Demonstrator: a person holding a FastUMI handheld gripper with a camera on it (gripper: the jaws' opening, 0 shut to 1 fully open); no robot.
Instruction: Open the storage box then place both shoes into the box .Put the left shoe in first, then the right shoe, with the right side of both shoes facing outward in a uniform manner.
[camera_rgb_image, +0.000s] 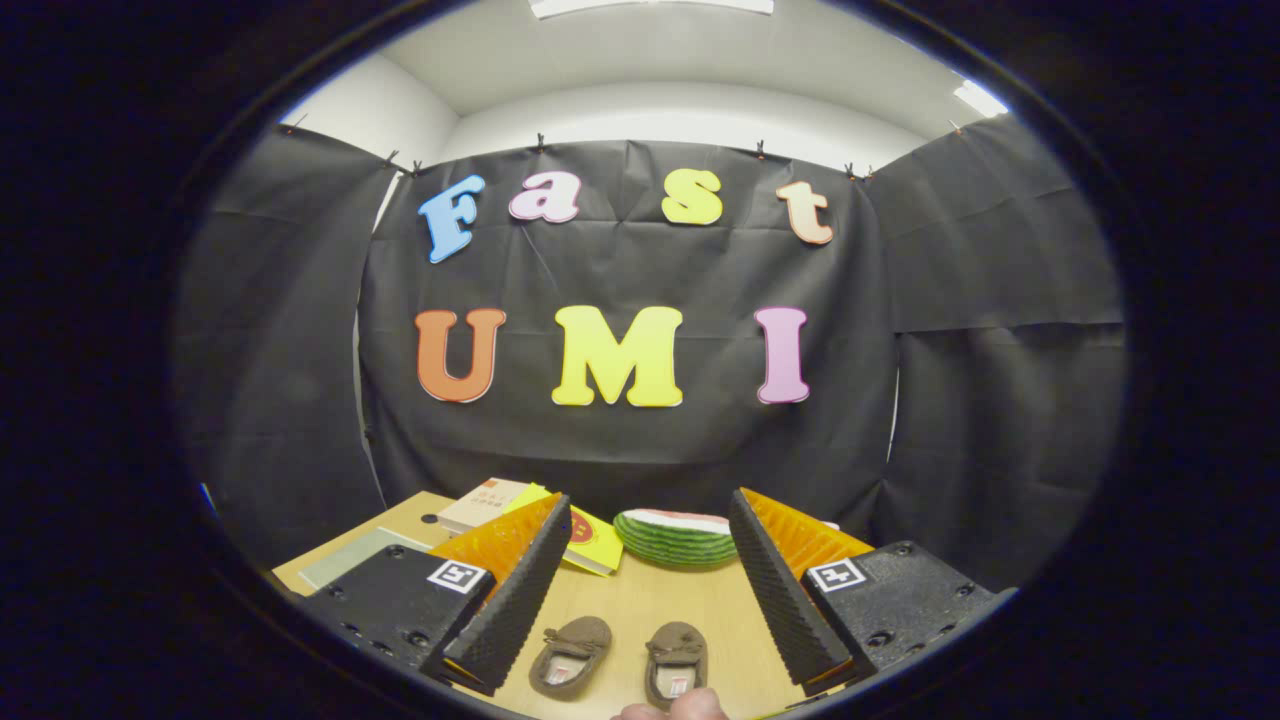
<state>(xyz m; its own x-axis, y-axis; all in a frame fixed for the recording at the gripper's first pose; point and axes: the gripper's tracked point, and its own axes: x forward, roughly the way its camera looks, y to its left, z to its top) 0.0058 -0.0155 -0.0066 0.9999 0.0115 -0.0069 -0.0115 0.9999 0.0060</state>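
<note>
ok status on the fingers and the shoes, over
Gripper fingers wide open, holding nothing. Two brown shoes side by side on the table between the fingers, untouched. A hand by the right shoe; watermelon slice beyond.

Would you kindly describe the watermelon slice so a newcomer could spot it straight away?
Start at the wooden table before the black cloth wall. At its far edge, beyond the open gripper and past the two brown shoes lying between its fingers, sits the watermelon slice. Its green striped rind and red top set it apart from the flat yellow book beside it.
</note>
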